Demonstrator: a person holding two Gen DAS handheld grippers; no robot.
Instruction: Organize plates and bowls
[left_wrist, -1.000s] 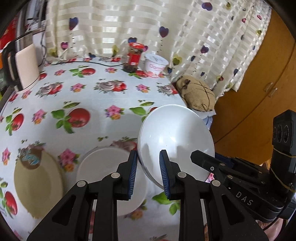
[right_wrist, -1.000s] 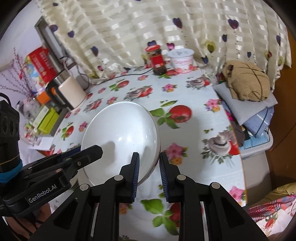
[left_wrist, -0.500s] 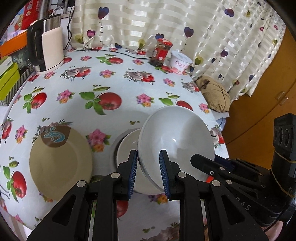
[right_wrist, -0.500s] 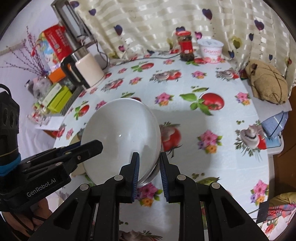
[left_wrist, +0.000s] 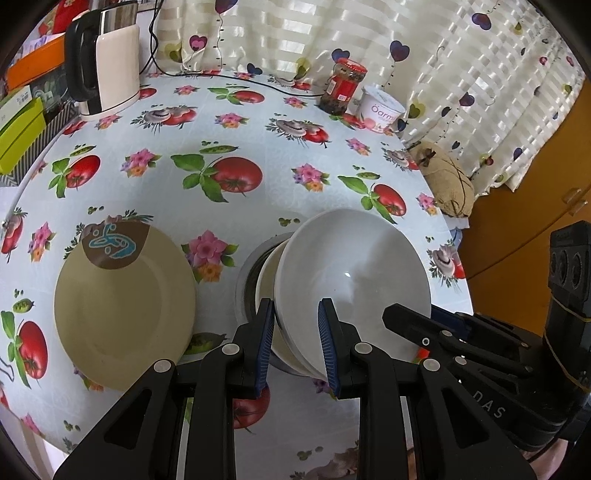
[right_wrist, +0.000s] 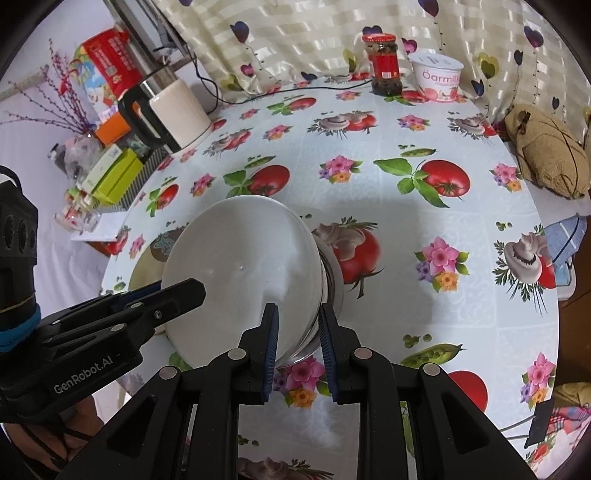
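Observation:
Both grippers hold one white bowl (left_wrist: 351, 266) by opposite sides of its rim. My left gripper (left_wrist: 295, 321) is shut on the rim's near-left part. My right gripper (right_wrist: 297, 325) is shut on the rim's right edge, and its fingers (left_wrist: 406, 317) show in the left wrist view. The white bowl (right_wrist: 240, 266) is tilted over a cream bowl (left_wrist: 266, 273) nested in a metal bowl (left_wrist: 244, 284). I cannot tell whether it rests on them. A beige plate (left_wrist: 122, 306) with a brown and blue mark lies flat to the left.
At the back of the round flowered table (left_wrist: 229, 122) stand a white kettle (left_wrist: 110, 62), a red-lidded jar (left_wrist: 343, 86) and a yogurt tub (left_wrist: 380, 109). Green boxes (left_wrist: 18, 129) lie at the left edge. A burlap bundle (left_wrist: 447, 181) and a wooden cabinet (left_wrist: 524, 229) are off to the right.
Both grippers have carried the white bowl down and across the table until it sits over the cream and metal bowls. The beige plate has come nearer in view. Neither grip has changed.

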